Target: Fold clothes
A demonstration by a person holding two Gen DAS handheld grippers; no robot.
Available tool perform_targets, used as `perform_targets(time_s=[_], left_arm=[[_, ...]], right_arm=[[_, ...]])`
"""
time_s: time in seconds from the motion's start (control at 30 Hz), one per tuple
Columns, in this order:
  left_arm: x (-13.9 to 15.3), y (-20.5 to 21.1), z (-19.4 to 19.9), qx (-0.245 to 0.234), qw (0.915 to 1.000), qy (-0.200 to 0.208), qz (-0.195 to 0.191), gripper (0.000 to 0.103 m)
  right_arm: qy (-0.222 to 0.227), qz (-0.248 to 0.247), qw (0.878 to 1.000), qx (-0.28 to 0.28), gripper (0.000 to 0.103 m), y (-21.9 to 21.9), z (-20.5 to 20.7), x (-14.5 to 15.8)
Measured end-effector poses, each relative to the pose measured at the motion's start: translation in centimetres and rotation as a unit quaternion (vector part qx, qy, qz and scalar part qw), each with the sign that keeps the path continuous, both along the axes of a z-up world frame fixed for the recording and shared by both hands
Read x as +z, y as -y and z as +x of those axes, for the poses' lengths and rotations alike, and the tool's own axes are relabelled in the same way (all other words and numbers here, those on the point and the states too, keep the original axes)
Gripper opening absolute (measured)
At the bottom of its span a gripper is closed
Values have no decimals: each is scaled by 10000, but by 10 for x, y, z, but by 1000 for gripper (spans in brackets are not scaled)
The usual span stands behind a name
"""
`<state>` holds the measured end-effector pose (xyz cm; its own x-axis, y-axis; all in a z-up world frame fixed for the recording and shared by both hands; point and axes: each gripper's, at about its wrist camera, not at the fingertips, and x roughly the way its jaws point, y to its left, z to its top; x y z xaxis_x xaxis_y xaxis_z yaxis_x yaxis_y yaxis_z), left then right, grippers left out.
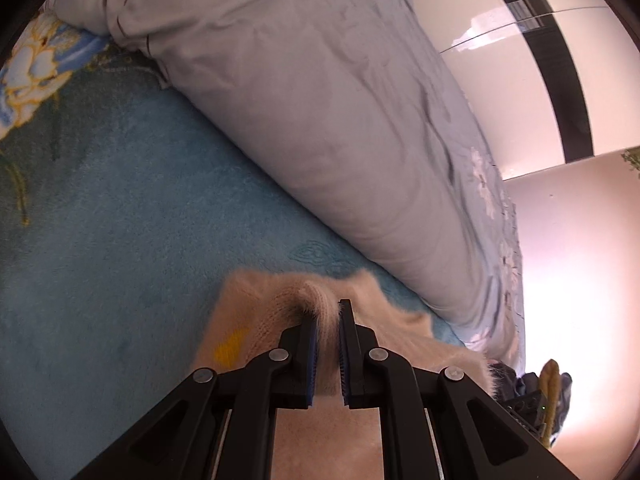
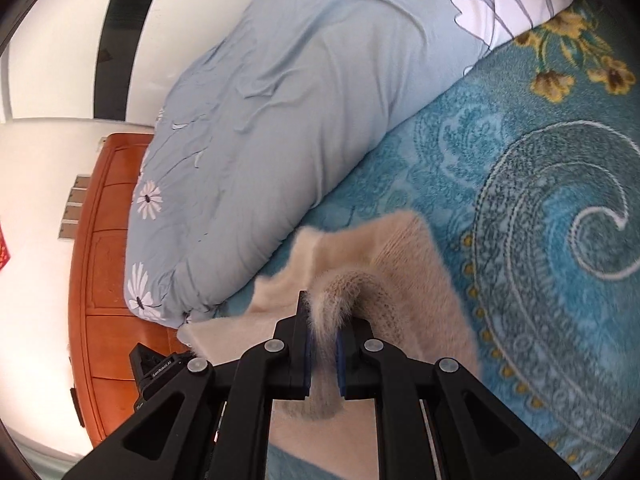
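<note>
Nearest to each camera are the black fingers with blue pads. The left gripper (image 1: 328,332) has its fingers drawn close together, and a ridge of fuzzy cream knit passes between them, so it is clamped on the sweater (image 1: 260,320). The right gripper (image 2: 322,336) is the same: its fingers pinch a bunched fold of the sweater (image 2: 400,264), and the hairy wool stands up between the pads.

The sweater is a beige, fluffy knitted one, with a small yellow mark (image 1: 230,346) seen in the left view. It lies partly on the teal fleece blanket (image 1: 120,240) that covers the bed, and its pinched parts are raised a little above it. In the right view the cloth spreads forward from the fingers, with a ribbed edge toward the far side. One layer seems to lie over another near the fingers, but I cannot tell how many folds it has.

In my judgement the folding is in progress: both claws hold the garment, and it is not a neat flat packet. How much is left the pictures do not settle.

Beyond the sweater lies a long, pale blue-grey duvet (image 2: 260,120) with white flowers. Farther away stand an orange-brown wooden cabinet (image 2: 108,240) and a white wall.
</note>
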<state>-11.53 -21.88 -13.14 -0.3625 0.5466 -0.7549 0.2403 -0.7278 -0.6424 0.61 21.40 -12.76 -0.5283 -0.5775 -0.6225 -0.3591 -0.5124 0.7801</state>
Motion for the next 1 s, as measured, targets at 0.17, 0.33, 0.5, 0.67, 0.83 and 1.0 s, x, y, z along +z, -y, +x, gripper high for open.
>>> perform_targets(time_s=[0.17,0.33,0.5,0.67,0.83,1.0], left_arm=[[-18,2,-5,127,9997,124,190,12],[-10,6,2,45,9993,38,370,17],[11,18,18,160,9983,-341,455,45],[25,22,34,-56,9984,-537,-145,49],[10,25,52,-375,9967,-431,-576,55],[-21,36,73,-433,9976,-174,-514,62]], right_arm=[[160,-26,9999,45,10,-4,-15,-14],[75,12,9999,141,15,-2,-15,-7],[-166,-54,9998,66,38,-2,-11,7],[-372,129,9992,-2,49,-7,-4,22],[-595,571,9966,27,55,-20,16,33],[-290,824,9959,234,67,-25,50,1]])
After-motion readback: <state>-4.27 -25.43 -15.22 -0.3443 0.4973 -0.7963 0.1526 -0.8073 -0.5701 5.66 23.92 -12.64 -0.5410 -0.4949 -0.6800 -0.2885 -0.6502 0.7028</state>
